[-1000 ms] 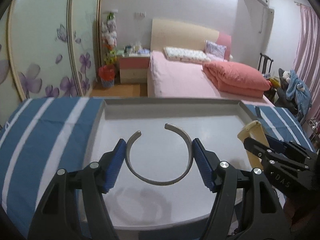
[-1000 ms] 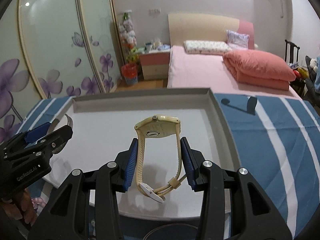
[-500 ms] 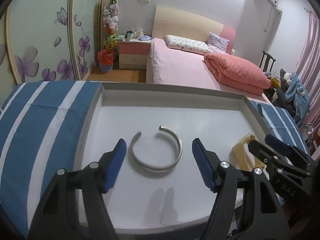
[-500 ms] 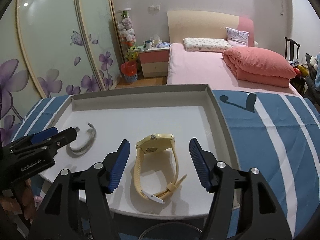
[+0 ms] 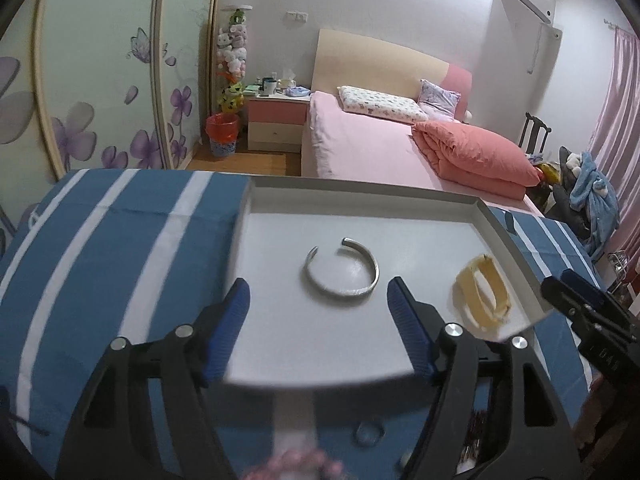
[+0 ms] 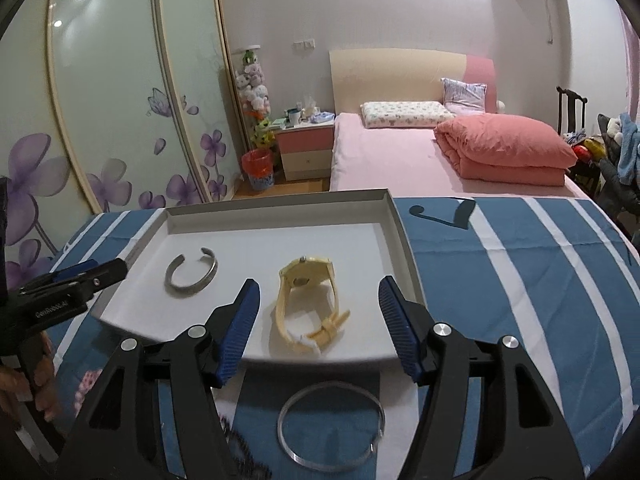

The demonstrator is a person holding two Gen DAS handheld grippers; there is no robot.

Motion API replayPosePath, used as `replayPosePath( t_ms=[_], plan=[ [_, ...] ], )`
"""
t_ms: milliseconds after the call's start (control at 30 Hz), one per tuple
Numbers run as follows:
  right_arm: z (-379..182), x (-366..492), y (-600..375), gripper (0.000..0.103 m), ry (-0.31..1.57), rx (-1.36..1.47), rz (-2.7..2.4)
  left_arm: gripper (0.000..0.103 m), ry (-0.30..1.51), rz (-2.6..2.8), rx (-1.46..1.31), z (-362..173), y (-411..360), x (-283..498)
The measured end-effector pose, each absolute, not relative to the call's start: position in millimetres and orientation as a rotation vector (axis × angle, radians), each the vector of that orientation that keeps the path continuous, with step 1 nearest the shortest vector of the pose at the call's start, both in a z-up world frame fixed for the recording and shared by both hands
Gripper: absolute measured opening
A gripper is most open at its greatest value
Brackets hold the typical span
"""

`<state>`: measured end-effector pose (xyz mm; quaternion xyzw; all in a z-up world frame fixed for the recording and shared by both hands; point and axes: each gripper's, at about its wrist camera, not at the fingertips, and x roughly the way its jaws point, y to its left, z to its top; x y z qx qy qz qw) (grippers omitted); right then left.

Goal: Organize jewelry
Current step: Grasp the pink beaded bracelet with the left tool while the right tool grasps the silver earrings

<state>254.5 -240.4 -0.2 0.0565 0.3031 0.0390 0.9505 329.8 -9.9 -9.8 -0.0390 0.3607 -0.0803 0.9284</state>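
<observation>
A home bedroom: pink bed (image 6: 400, 152), nightstand (image 6: 306, 152), flower-painted sliding wardrobe doors (image 6: 112, 112).

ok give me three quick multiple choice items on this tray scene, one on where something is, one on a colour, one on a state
1. Where does the silver cuff bracelet lie?
A. in the white tray
B. on the bed
C. on the striped cloth

2. What colour is the watch?
A. black
B. pale yellow
C. red

3. What do the right tongs hold?
A. the watch
B. the thin bangle
C. nothing

Answers:
1. A, it rests on the tray floor left of the watch.
2. B, strap and case are both pale yellow.
3. C, the blue pads stand clear on both sides of the watch.
</observation>
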Motion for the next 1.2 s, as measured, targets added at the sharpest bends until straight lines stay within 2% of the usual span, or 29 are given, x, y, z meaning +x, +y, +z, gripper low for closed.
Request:
replayPosePath(
  t_ms=[200,500,667,800,900,1000,1200],
  plan=[
    [2.8,211.3,-240.0,0.063,0.586,0.109,0.088,0.073,0.727,-0.150,-0.041,-9.6,10.8,279.8],
    [-6.7,154.9,-226.5,0.065,0.574,0.081,0.124,0.072,0.805,-0.141,0.065,-41.3,23.2,229.3],
    [-14.2,140.3,-229.8,0.065,0.589,0.102,0.133,0.059,0.869,-0.168,0.133,-58.8,15.0,233.1],
    [-19.2,132.1,-236.7,0.065,0.597,0.125,0.109,0.055,0.900,-0.175,0.137,-66.4,13.6,240.0],
    [-21.2,131.3,-246.8,0.065,0.605,0.149,0.085,0.047,0.899,-0.177,0.133,-67.0,14.5,242.9],
    [-25.8,129.1,-256.7,0.065,0.617,0.165,0.065,0.026,0.893,-0.186,0.133,-66.7,13.2,242.9],
    [-35.3,131.1,-264.8,0.065,0.666,0.155,0.036,0.024,0.893,-0.165,0.115,-65.0,17.7,243.0]
  ],
)
